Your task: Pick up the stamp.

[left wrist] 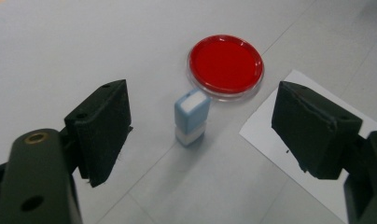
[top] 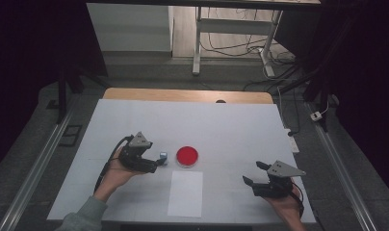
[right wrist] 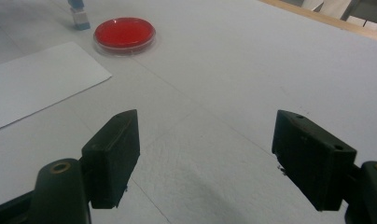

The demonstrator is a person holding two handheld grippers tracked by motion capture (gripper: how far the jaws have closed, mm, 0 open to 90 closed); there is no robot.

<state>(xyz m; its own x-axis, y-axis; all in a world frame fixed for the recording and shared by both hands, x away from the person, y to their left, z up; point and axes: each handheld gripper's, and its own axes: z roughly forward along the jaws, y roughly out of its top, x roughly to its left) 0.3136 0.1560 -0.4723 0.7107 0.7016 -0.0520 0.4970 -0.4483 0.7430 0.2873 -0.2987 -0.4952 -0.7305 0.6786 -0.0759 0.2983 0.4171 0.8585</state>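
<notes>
One small stamp block, blue-and-white plastic with squared edges, stands upright on the white table just beside a round red ink pad in its clear glossy rim. It stands untouched between the left gripper's matte black jaws, which are spread wide, so the pickup looks barely begun. Nearby lies a flat white paper sheet. Well apart, the right gripper hovers, jaws likewise apart and empty.

Each tool is black with blocky jaws, left tool and right tool. Grey three-cornered plates top both (black cables trail). The left sleeve is grey-green.
</notes>
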